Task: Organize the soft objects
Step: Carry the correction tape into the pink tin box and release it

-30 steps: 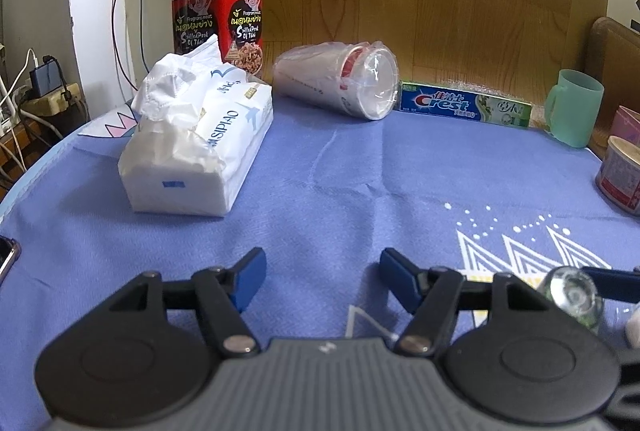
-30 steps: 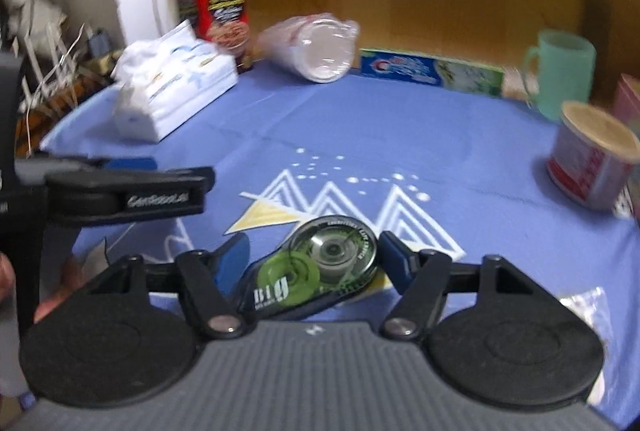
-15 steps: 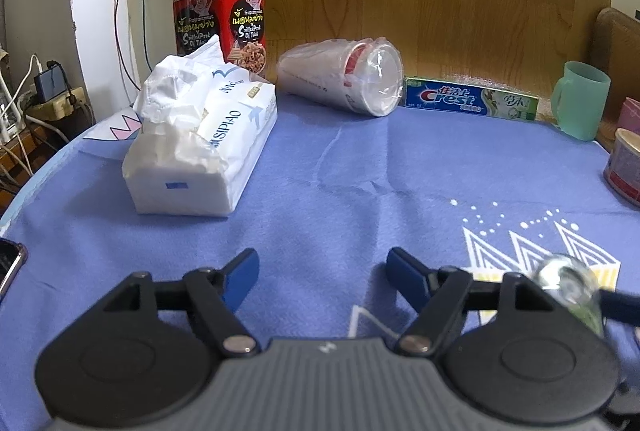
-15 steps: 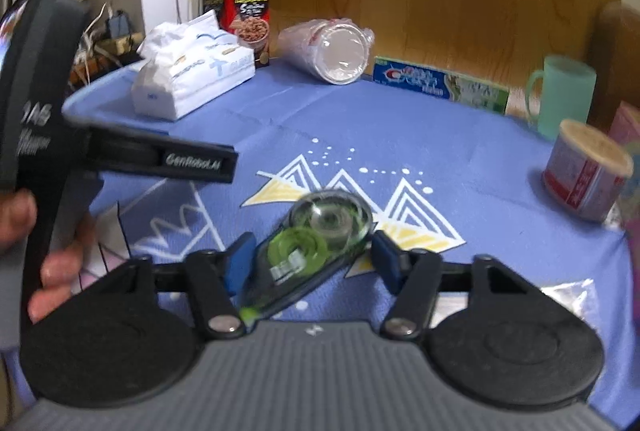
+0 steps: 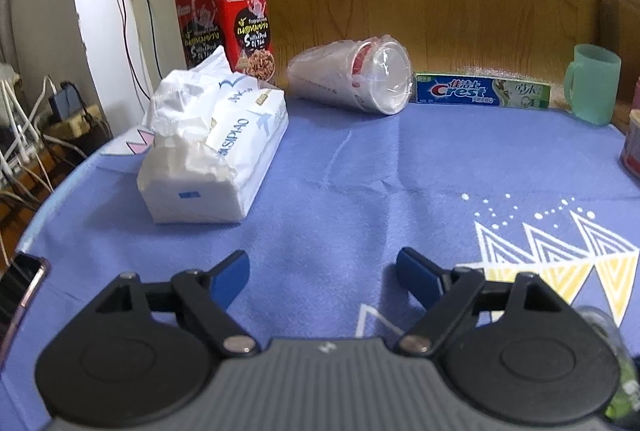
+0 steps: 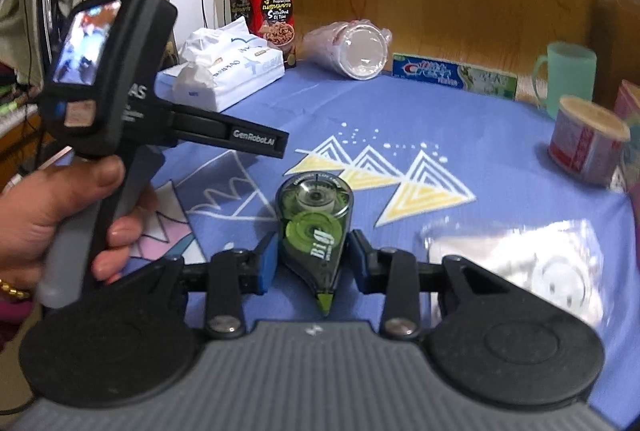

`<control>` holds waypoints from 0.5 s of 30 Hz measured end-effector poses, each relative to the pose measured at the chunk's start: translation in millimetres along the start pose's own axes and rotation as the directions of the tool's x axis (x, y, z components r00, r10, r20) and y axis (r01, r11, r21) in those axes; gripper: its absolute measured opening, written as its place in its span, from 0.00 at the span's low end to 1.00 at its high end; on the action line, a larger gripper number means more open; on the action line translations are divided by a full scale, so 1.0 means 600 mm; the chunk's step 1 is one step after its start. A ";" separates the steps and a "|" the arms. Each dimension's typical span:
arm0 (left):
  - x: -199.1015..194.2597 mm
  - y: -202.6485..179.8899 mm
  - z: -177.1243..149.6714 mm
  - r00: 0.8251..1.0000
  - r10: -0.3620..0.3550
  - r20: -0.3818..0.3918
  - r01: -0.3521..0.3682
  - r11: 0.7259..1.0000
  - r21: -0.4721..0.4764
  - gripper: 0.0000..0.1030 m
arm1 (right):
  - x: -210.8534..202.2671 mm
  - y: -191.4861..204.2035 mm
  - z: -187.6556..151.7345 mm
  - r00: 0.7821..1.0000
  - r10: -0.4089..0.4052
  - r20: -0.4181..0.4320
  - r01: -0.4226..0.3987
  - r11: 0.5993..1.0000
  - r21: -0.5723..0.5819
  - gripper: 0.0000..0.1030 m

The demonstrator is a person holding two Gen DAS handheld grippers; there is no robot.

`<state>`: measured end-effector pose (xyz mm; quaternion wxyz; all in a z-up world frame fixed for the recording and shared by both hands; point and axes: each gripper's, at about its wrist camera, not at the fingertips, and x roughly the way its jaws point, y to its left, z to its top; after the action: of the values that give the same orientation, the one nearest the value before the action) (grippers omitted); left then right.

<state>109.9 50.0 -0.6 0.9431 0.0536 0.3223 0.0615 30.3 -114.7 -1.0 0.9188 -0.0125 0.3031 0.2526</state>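
A green correction tape dispenser (image 6: 316, 207) lies on the blue tablecloth (image 6: 400, 119), nose towards the camera. My right gripper (image 6: 314, 255) has it between its jaws, which are closing; both blue pads (image 6: 268, 263) sit against its sides. My left gripper (image 5: 322, 259) hovers low over bare cloth with its jaws opening and nothing between them. In the right wrist view a hand (image 6: 52, 207) holds that left gripper (image 6: 256, 141) at the left. A soft white tissue pack (image 5: 216, 151) lies at the far left. A crumpled clear plastic bag (image 6: 520, 263) lies right of the right gripper.
Along the wooden back stand a red tin (image 5: 228, 23), a bagged sleeve of cups (image 5: 356, 75) on its side, a Crest box (image 5: 480, 91) and a green mug (image 5: 592, 87). A red-and-white tub (image 6: 584, 139) stands at the right. A phone (image 5: 20, 287) lies at the left edge.
The right jaws have narrowed onto the dispenser, which turned from slanted to straight between them. The left jaws have spread wider. The left hand has come closer in the right wrist view.
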 end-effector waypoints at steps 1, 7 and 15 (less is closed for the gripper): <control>-0.002 0.000 0.000 1.000 0.001 0.000 -0.001 1.000 0.003 0.81 | -0.006 -0.001 -0.003 1.000 0.006 0.002 -0.006 1.000 0.016 0.39; -0.059 0.033 -0.024 0.969 -0.243 -0.044 0.232 0.957 -0.176 0.80 | -0.056 -0.005 -0.019 0.998 -0.019 0.063 0.018 0.999 0.029 0.39; -0.117 0.017 -0.053 0.748 -0.644 -0.159 0.555 0.739 -0.381 0.78 | -0.062 -0.039 -0.039 0.996 0.053 0.065 -0.061 0.991 0.118 0.39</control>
<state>34.7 51.2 18.1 0.8520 -0.2122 0.4384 -0.1921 2.7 -156.1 -1.8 0.9192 0.0590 0.2893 0.2605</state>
